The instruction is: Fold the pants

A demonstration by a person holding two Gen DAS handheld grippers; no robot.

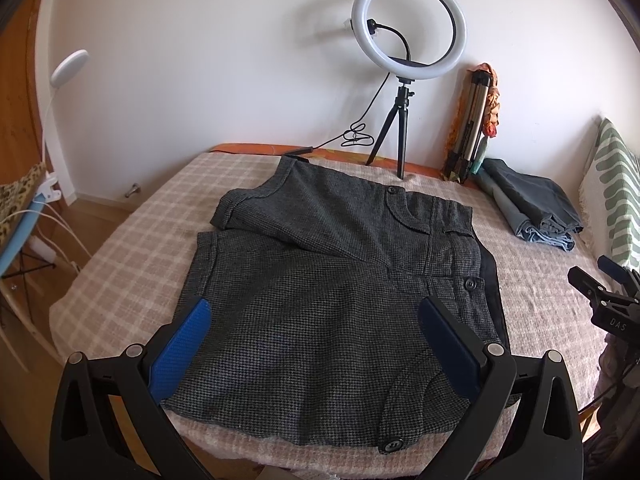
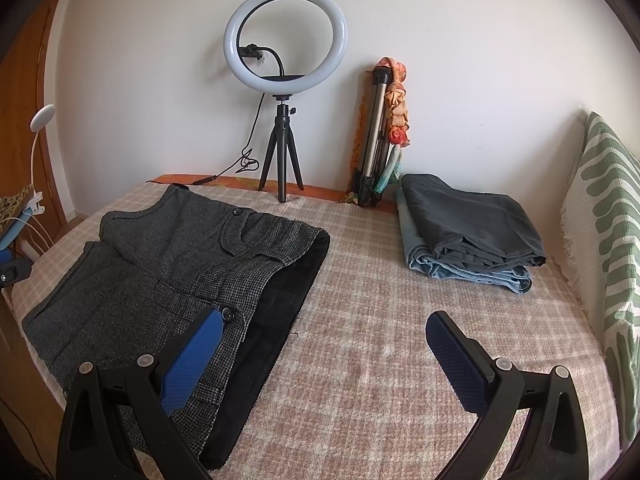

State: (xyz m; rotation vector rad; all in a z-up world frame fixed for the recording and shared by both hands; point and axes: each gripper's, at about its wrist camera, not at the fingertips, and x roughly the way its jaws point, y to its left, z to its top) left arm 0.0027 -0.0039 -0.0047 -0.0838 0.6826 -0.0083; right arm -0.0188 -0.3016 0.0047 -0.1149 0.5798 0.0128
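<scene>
Both grippers, left (image 1: 312, 312) and right (image 2: 324, 332), spread wide, gripping nothing, above grey houndstooth pants (image 1: 320, 280) on checked blanket (image 2: 380, 360).

The left wrist camera looks forward between its own two fingers, low and close over the grey houndstooth pants (image 1: 340, 304), which fill the middle of its view; it faces the white wall behind the bed (image 1: 128, 248); the right wrist camera sits further right, also low and facing the same wall, with the pants at its left and bare checked blanket in front. Both views share the ring light (image 1: 409, 26) on its tripod, the folded tripod (image 2: 372, 132) beside it, the stack of folded clothes (image 2: 472, 224) and the pants.
</scene>
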